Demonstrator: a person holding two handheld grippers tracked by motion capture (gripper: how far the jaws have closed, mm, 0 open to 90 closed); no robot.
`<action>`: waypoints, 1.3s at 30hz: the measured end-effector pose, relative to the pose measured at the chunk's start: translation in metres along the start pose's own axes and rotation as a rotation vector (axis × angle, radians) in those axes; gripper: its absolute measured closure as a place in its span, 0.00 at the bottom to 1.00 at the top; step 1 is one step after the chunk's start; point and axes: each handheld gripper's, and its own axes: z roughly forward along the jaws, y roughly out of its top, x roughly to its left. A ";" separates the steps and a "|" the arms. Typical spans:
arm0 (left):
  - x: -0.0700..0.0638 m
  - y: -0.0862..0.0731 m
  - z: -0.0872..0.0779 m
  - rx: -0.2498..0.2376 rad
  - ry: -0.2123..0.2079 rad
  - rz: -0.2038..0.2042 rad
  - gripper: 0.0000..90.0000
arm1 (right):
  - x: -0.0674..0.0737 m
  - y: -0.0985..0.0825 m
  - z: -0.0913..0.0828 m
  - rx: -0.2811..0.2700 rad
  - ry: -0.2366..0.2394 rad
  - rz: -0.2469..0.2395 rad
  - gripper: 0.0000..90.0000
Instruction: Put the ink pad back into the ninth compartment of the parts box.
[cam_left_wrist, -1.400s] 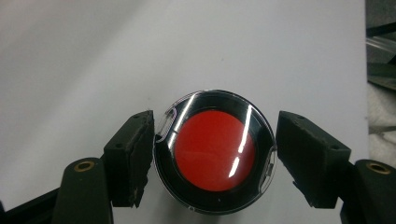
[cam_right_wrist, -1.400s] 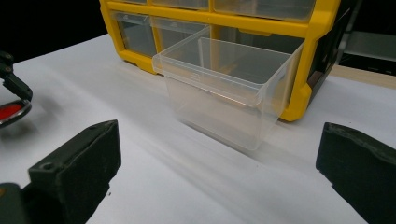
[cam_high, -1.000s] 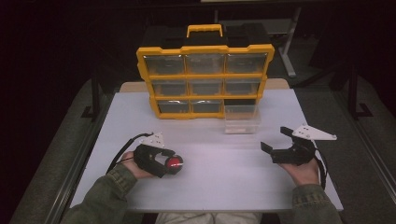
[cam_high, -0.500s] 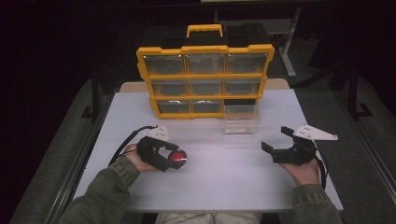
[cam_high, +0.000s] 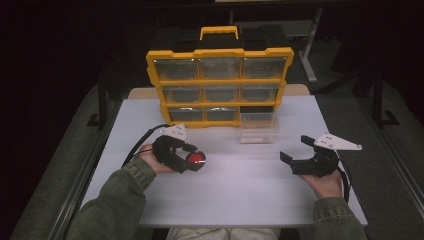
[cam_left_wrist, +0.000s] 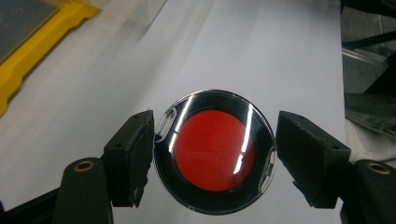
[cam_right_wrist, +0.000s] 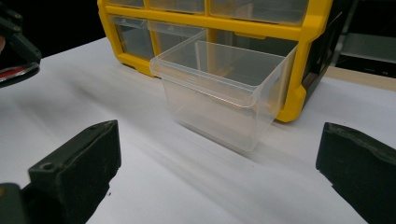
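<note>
While everything sits on the white desk (cam_high: 240, 195), here's the rundown:

left gripper: the left gripper (cam_high: 192, 156) is at about 9 o'clock on the desk, held in the person's left hand (cam_high: 150, 159) with a green sleeve (cam_high: 107, 210) behind it, cable looping off toward 10 o'clock.
left jaws: clamped on a round clear plastic case with a red disc inside (cam_left_wrist: 215, 151); in the left gripper view the two black pads press its rim from either side, and the case faces the camera flat on.
where the case is: between the left jaws, over bare desk, at roughly 7 o'clock from the drawer cabinet; can't really tell whether it's lifted clear of the surface.
right gripper: the right gripper (cam_high: 295, 152) sits at about 3 o'clock, well apart from the left one, grey three-cornered plate on top.
right jaws: spread wide with nothing between them; the right gripper view looks straight at the loose bin.
cabinet: a yellow plastic organiser with clear drawers and a carry handle (cam_high: 220, 82) stands upright at 12 o'clock, its bottom-right slot dark and open.
loose bin: a small clear plastic drawer bin (cam_high: 258, 127) sits on the desk just in front of that slot, touching or nearly touching the yellow frame, looks empty.
</note>
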 end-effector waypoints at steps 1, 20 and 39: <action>0.002 0.001 0.000 -0.003 -0.002 0.000 0.33 | 0.000 0.000 0.000 -0.001 0.000 0.000 0.00; 0.018 0.029 -0.001 -0.047 0.004 0.001 0.33 | 0.001 0.000 0.000 0.001 0.005 0.002 0.00; 0.030 0.074 -0.002 -0.044 0.012 0.046 0.33 | 0.000 0.000 0.000 0.000 0.007 0.004 0.00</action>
